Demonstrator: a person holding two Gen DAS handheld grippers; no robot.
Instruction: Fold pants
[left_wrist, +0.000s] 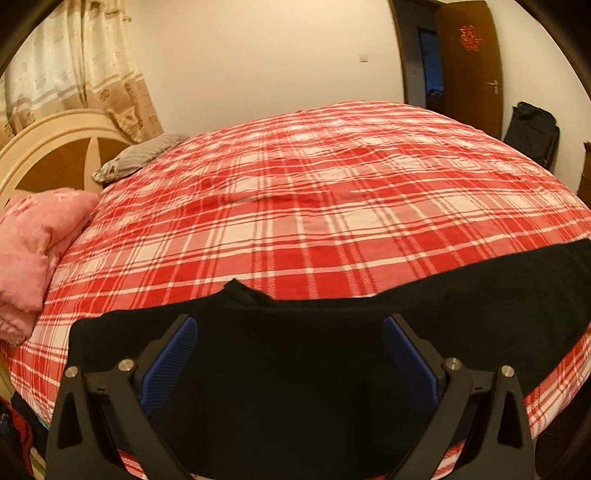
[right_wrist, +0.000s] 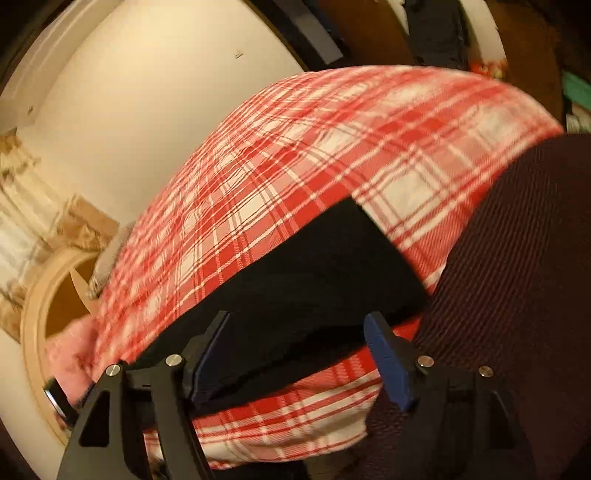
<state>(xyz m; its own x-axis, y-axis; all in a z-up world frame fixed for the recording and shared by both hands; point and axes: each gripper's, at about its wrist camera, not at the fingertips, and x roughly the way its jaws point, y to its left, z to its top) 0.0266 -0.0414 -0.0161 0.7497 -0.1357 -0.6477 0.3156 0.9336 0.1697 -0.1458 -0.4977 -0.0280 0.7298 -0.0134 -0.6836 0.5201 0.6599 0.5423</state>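
Note:
Black pants (left_wrist: 332, 332) lie flat along the near edge of a bed with a red and white plaid cover (left_wrist: 295, 192). My left gripper (left_wrist: 290, 325) is open, its blue pads (left_wrist: 173, 354) spread wide just above the pants. In the right wrist view the pants (right_wrist: 314, 273) show as a black band across the plaid cover (right_wrist: 295, 166). My right gripper (right_wrist: 299, 325) is open over the pants' near edge, with blue pads (right_wrist: 388, 362) apart. This view is tilted and blurred.
A pink quilt (left_wrist: 33, 251) and a grey pillow (left_wrist: 140, 157) lie at the bed's head by a round headboard (left_wrist: 48, 147). A dark maroon ribbed cloth (right_wrist: 517, 277) fills the right of the right wrist view. A brown door (left_wrist: 469, 62) and a black bag (left_wrist: 532, 133) stand beyond the bed.

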